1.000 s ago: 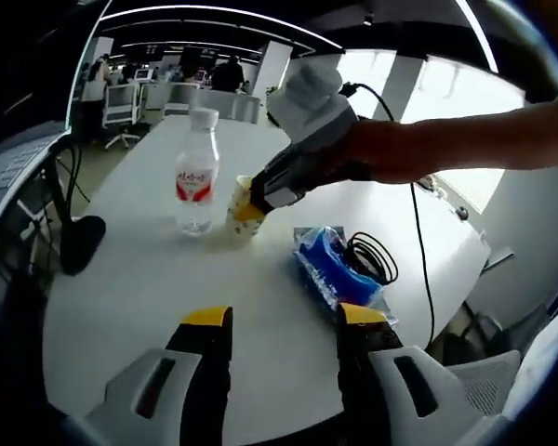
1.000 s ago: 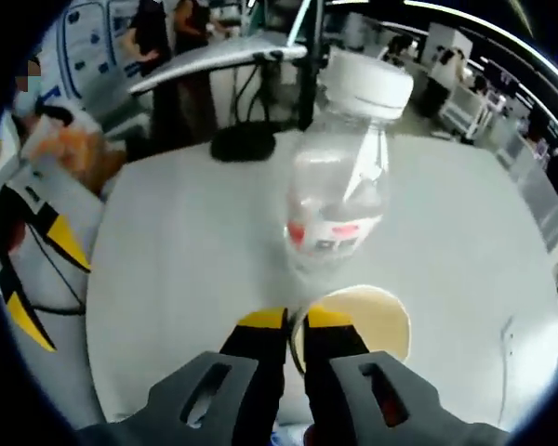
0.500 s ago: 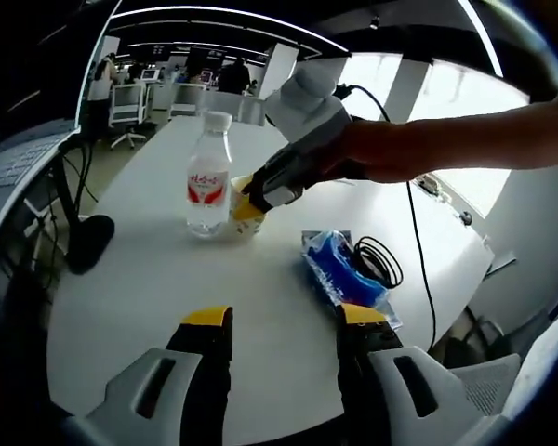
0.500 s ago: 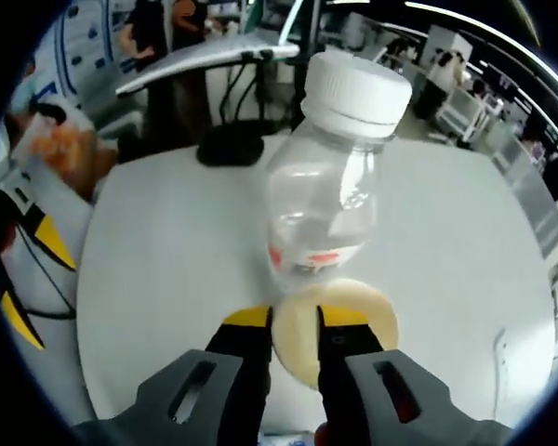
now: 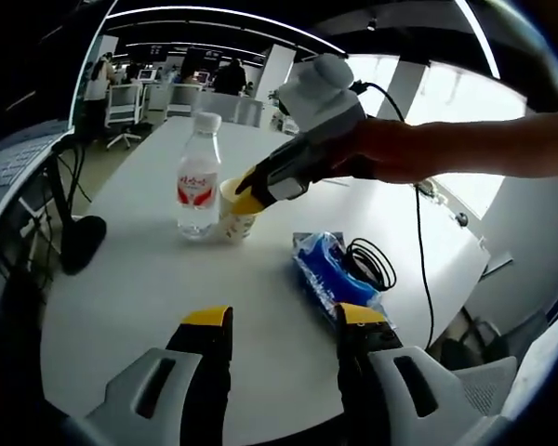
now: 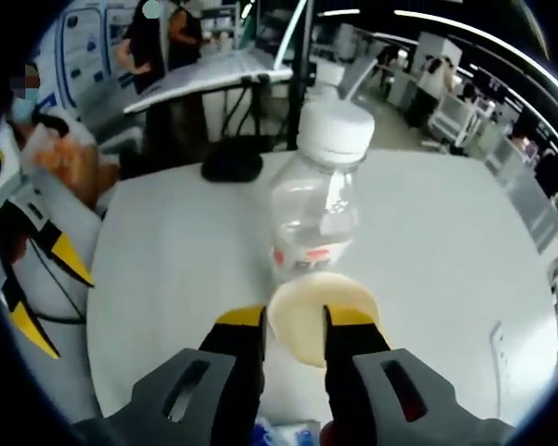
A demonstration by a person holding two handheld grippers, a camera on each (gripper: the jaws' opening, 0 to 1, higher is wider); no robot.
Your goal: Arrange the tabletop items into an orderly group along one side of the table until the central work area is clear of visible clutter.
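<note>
- My right gripper [image 6: 293, 318] has its jaws spread a little, one on each side of the near rim of the paper cup [image 6: 322, 316]. Whether the pads still bite the rim or have just let go, I can't tell.
- The cup stands upright on the white table [image 6: 167, 269], mouth open, touching or just short of the water bottle [image 6: 318, 204], which rises directly beyond the jaw tips.
- In the left gripper view the right gripper [image 5: 260, 190] comes in from the right with a hand [image 5: 391, 153] behind it, tips at the cup [image 5: 232, 212]; the bottle [image 5: 197, 177] is just left of the cup.
- Left gripper [image 5: 284, 321]: jaws wide apart, holding nothing, hovering low over bare tabletop.
- The blue tissue pack [image 5: 330, 269] lies just ahead of my left gripper's right-hand jaw, with the coiled black cable [image 5: 372, 260] touching its far side.
- Step in hand, as I read it: park the cup beside the bottle to start the group.
- To do it well: open fully before pulling back, and retreat straight along the jaw axis so no pad drags the light cup over or nudges the bottle.
- Risk: an empty cup tips easily, so no sideways motion near the rim.
- The pack and cable are left to gather, I'd say.
</note>
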